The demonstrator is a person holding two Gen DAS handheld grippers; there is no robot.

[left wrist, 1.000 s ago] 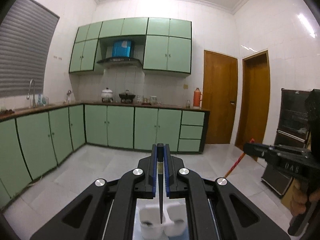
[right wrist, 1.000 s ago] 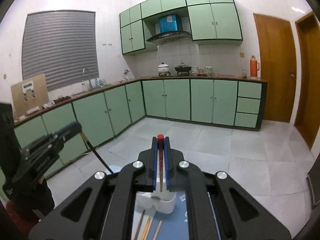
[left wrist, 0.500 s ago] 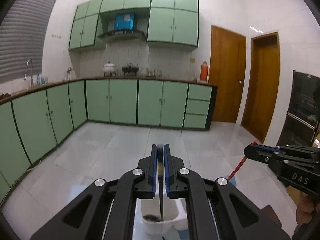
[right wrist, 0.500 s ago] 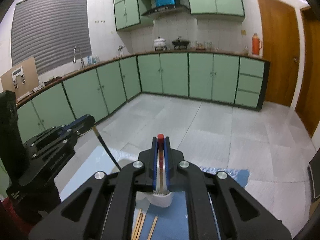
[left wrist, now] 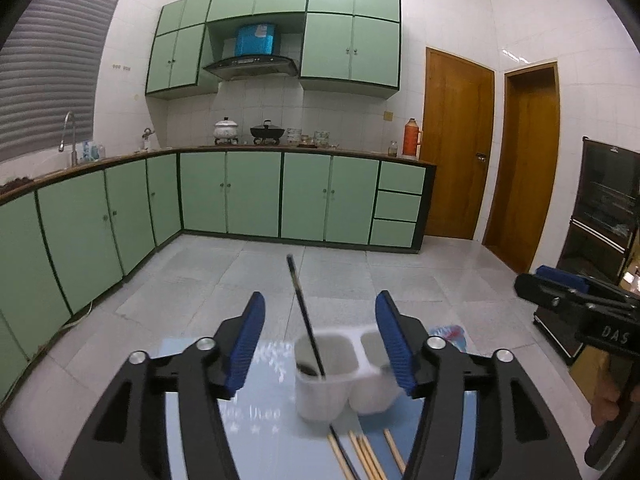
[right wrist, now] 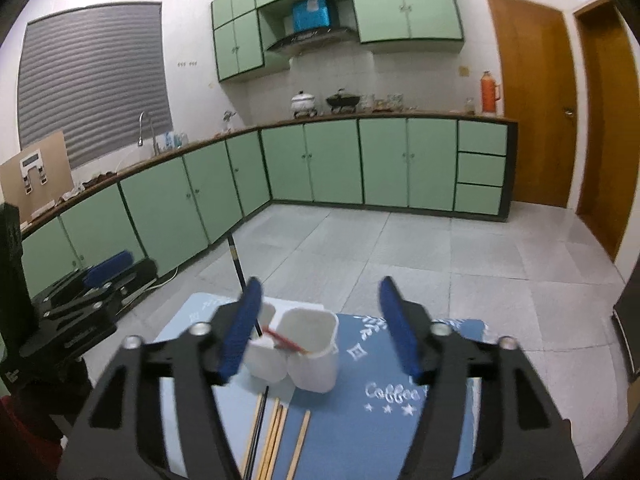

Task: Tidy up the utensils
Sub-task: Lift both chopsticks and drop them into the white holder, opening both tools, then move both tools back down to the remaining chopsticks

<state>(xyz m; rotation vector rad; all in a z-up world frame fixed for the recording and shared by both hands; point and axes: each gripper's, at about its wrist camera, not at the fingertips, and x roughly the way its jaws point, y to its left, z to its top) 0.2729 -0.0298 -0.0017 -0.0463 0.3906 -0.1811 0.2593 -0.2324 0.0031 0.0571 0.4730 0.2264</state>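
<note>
The desk (right wrist: 400,432) wears a blue mat with white words. On it stands a white holder (right wrist: 296,354) with 2 cups side by side. A black chopstick (left wrist: 306,320) stands in the left cup and leans back and a bit left. A red-tipped chopstick (right wrist: 286,342) lies slanted across the cup rims, so it is not all the way in, I think.

More chopsticks (right wrist: 276,432) lie flat on the mat, just in front of the holder. There are about 5, most tan and 1 dark. Their long way runs from the holder toward the cameras.

The left gripper (left wrist: 320,340) has its jaws spread wide and holds nothing. The right gripper (right wrist: 318,324) is the same — wide and bare. Both hang over the holder, so the flat sticks are below and behind the blue tips.

In the right view the sticks sit under the left jaw, and in the left view under the right jaw. So they lie between the 2 grippers — I cannot tell which is nearer. The next grab likely needs a gripper to pull back, dip down and pinch 1 stick across its thin side.
</note>
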